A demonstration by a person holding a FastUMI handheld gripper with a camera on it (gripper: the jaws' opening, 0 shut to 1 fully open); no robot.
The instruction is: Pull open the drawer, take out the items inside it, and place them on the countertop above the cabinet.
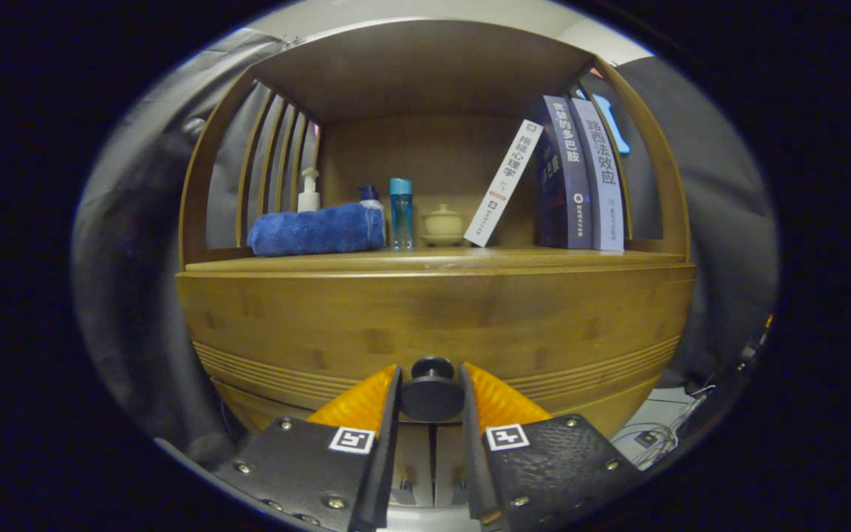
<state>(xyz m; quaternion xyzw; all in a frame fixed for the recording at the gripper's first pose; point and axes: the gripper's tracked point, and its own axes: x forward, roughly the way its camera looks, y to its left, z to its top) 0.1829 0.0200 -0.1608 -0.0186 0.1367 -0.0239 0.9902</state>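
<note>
The wooden cabinet's drawer front fills the space just ahead of me, with grooved lines along its lower part. Its dark round knob sits between my fingers, and my gripper is shut on it, one finger pressing each side. The drawer's front looks flush with the cabinet, so its inside is hidden. Above it runs the countertop.
On the countertop lie a rolled blue towel, a white pump bottle, a dark-capped bottle behind the towel, a blue bottle, a small lidded pot, a leaning white book and two upright books. Cables lie on the floor to the right.
</note>
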